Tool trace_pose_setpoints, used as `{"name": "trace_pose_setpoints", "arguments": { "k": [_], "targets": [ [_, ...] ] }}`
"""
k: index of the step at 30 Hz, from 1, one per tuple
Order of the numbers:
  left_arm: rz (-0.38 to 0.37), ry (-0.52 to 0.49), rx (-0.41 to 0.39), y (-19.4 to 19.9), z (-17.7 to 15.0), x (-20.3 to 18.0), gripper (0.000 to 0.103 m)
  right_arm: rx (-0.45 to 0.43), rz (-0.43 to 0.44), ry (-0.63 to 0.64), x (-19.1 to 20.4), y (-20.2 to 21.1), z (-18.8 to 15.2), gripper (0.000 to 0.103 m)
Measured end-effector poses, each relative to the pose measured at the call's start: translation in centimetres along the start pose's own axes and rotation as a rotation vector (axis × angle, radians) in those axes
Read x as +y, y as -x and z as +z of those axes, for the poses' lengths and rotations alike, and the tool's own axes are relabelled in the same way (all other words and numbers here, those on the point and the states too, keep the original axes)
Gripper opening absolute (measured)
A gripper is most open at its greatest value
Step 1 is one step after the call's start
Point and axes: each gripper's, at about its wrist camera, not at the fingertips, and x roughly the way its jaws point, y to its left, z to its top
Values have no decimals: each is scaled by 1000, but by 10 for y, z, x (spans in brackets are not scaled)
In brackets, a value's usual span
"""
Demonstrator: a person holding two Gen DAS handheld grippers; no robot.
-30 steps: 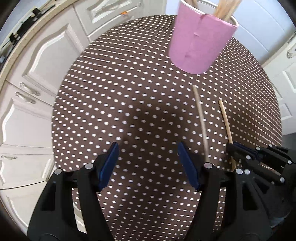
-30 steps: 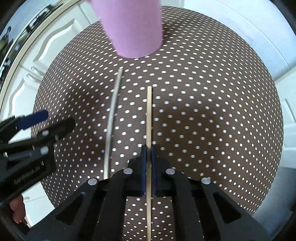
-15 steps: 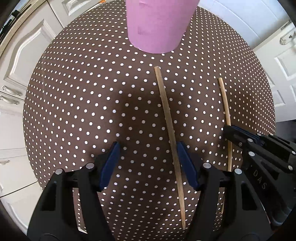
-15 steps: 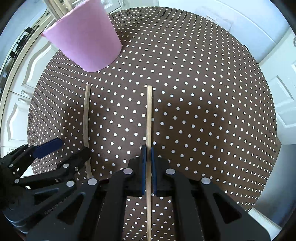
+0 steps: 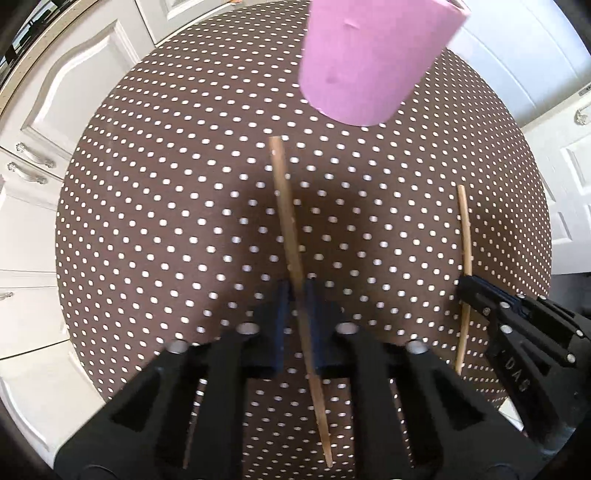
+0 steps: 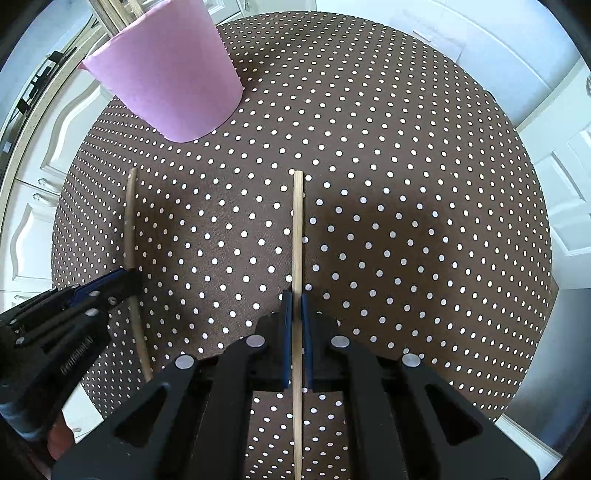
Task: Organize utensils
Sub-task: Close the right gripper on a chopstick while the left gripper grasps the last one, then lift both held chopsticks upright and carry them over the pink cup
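Note:
Two wooden chopsticks lie on a round table with a brown, white-dotted cloth. My left gripper points straight down and its jaws are closing on the left chopstick, which sits between the blue pads. The right gripper is shut on the right chopstick near its middle. Each view shows the other gripper beside its stick: the right gripper on its chopstick, the left gripper on its chopstick. A pink cup stands beyond the sticks' far ends.
More wooden sticks poke out of the pink cup. White cabinet doors with handles surround the table on the left, and white doors stand on the right. The cloth right of the right chopstick is bare.
My left gripper moved right over the left chopstick, sank, and closed its jaws on it. The right gripper stayed shut on its chopstick and shifted slightly.

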Motion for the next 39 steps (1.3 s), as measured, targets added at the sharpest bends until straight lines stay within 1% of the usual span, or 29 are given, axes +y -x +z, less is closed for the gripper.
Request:
{"name": "trace_pose_setpoints", "arguments": {
  "k": [2, 6, 10, 13, 16, 18, 24, 29, 36, 39],
  "targets": [
    [-20, 13, 3, 1, 0, 7, 6, 1, -3, 1, 0, 0, 0, 4],
    [-28, 1, -2, 4, -2, 17, 6, 1, -6, 0, 2, 1, 0, 4],
    [-29, -13, -10, 11, -14, 34, 6, 1, 11, -13, 1, 2, 0, 4],
    [-24, -21, -26, 17, -18, 37, 6, 2, 22, -18, 0, 3, 0, 4],
    [-22, -32, -48, 31, -25, 30, 6, -3, 33, -20, 0, 6, 0, 4],
    [-23, -40, -63, 38, -21, 29, 6, -18, 45, -21, 0, 11, 0, 4],
    [5, -69, -104, 57, -13, 23, 6, -91, 75, -23, -1, 33, 7, 4],
    [0, -61, -135, 71, -11, 28, 6, -156, 103, -33, -7, 58, 12, 4],
    [-16, -33, -189, 96, 1, 42, 6, -249, 106, -19, -6, 92, 27, 4],
    [-16, -30, -217, 109, 1, 41, 6, -287, 120, -25, -7, 110, 34, 4]
  ]
}}
